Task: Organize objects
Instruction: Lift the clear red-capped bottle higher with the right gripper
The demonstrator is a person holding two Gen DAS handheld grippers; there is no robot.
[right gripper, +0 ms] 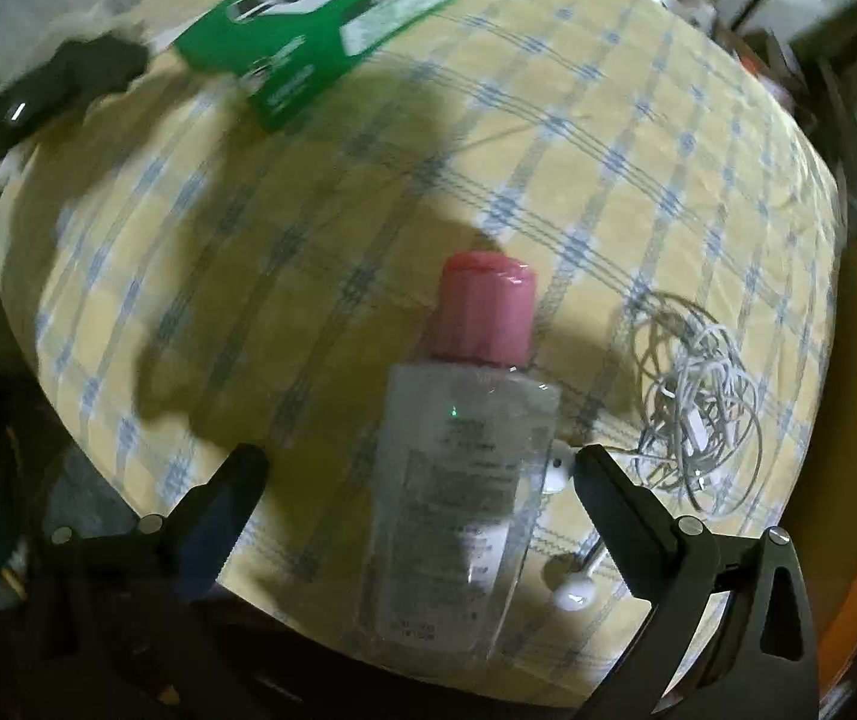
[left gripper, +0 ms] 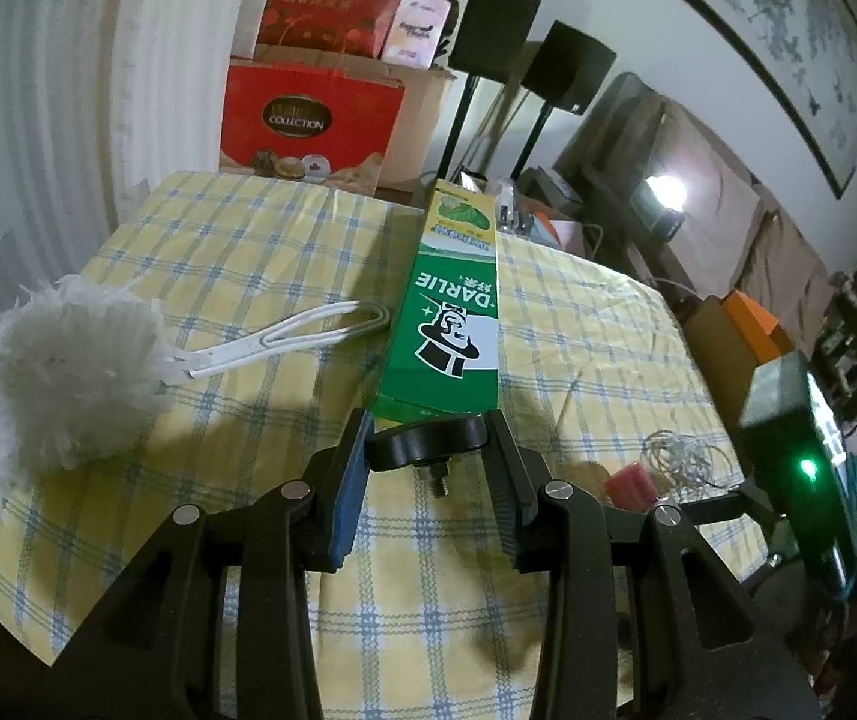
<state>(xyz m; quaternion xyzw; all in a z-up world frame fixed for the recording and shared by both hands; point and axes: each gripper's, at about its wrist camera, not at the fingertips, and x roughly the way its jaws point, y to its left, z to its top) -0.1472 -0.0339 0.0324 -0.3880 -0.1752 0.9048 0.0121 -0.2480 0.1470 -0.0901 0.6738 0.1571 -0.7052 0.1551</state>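
Pink-capped clear bottle (right gripper: 464,462) beside tangled white cable (right gripper: 698,414)

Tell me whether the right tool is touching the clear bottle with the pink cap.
Apart. The right wrist view shows the right tool wide open, with tablecloth visible between each finger and the bottle.

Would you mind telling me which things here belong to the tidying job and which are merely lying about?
In the job:
- green toothpaste box, gripped by the left gripper
- clear bottle with pink cap, between the open right gripper fingers
- white duster
- tangled white earphone cable

Lying about:
- red gift bags
- black speakers
- framed picture
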